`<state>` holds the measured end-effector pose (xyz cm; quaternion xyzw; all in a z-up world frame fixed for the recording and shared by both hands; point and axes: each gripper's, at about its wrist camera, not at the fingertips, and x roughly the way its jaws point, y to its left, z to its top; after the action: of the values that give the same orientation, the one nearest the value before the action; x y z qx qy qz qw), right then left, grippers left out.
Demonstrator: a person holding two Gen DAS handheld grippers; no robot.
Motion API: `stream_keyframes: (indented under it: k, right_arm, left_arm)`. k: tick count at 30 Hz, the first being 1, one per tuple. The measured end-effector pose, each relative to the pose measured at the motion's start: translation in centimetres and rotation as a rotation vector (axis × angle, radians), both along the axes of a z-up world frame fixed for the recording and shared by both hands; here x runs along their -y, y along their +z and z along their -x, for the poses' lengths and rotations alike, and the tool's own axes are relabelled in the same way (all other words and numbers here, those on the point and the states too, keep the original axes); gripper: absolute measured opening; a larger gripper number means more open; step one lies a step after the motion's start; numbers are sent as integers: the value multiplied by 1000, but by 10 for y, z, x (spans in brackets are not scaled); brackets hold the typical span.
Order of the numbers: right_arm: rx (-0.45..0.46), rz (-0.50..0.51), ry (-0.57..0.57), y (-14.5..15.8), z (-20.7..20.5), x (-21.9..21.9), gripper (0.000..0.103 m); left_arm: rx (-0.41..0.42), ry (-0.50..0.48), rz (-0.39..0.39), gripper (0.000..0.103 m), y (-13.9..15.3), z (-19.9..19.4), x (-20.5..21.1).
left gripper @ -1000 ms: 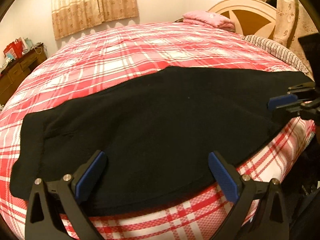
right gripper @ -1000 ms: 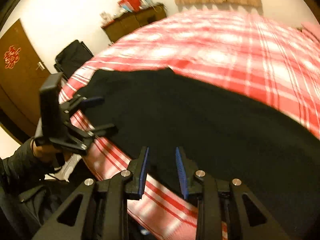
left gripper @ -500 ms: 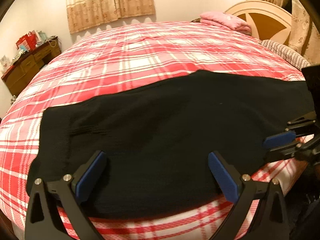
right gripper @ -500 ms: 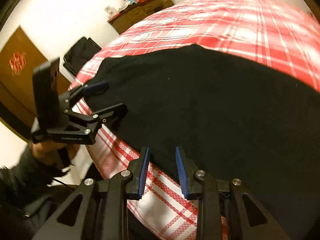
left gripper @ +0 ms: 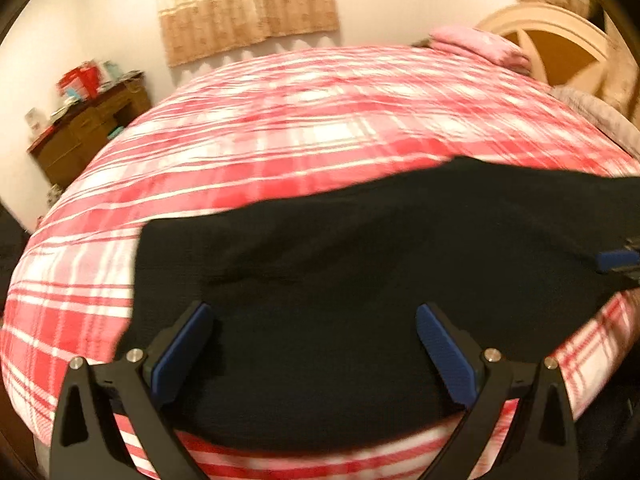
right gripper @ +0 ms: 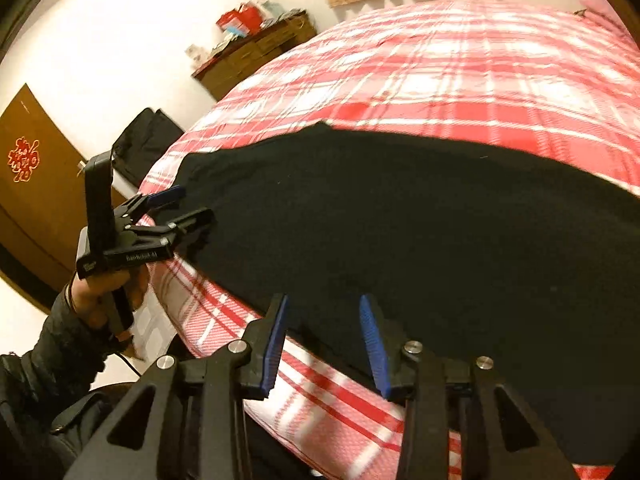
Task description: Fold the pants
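Observation:
Black pants [left gripper: 360, 264] lie spread flat along the near edge of a bed with a red and white plaid cover [left gripper: 304, 128]. My left gripper [left gripper: 312, 348] is open wide, just above the near hem of the pants, holding nothing. In the right wrist view the pants [right gripper: 420, 220] fill the middle, and my left gripper [right gripper: 186, 208] hovers open at their left end. My right gripper [right gripper: 324, 336] is open with a moderate gap, over the near edge of the pants, empty. A blue fingertip [left gripper: 616, 258] of the right gripper shows at the right edge of the left wrist view.
A wooden dresser [left gripper: 84, 132] with clutter stands by the far wall. A pink folded cloth [left gripper: 476, 46] and a headboard [left gripper: 556, 40] are at the bed's far right. A brown door [right gripper: 28, 200] and a dark bag [right gripper: 144, 144] are left of the bed.
Both grippers have shifted along the bed edge; the left has moved toward the pants' left end. The right gripper's jaws have opened wider. The pants lie as before.

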<state>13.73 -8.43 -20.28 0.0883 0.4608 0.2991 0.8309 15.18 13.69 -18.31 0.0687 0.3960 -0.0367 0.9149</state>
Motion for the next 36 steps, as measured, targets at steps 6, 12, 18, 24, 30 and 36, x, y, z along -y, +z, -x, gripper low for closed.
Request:
stream_keyframes:
  k: [6,12,18,24,30,36]
  right_arm:
    - [-4,14,-27,-1,10,15,40]
    - [70,43,-183,21,21,78,40]
    - [92,77,-399,44,30,169,41]
    - [9,34,-610,31,26,266,41]
    - [169,-116,-749,70,62,324,41]
    - [105,-93,-1006,55,86,409,41]
  left_arm:
    - [20,22,-56,103,-7,-4,-2]
    - [33,-19,2,103,7,-2,20]
    - [23,-117,42,103,13,-5,64]
    - [-7,-139,74,103,10,-11,92]
    - [-8,-139,90,103,7,-4,103]
    - [-34,-137,103,103,-2,-5,109]
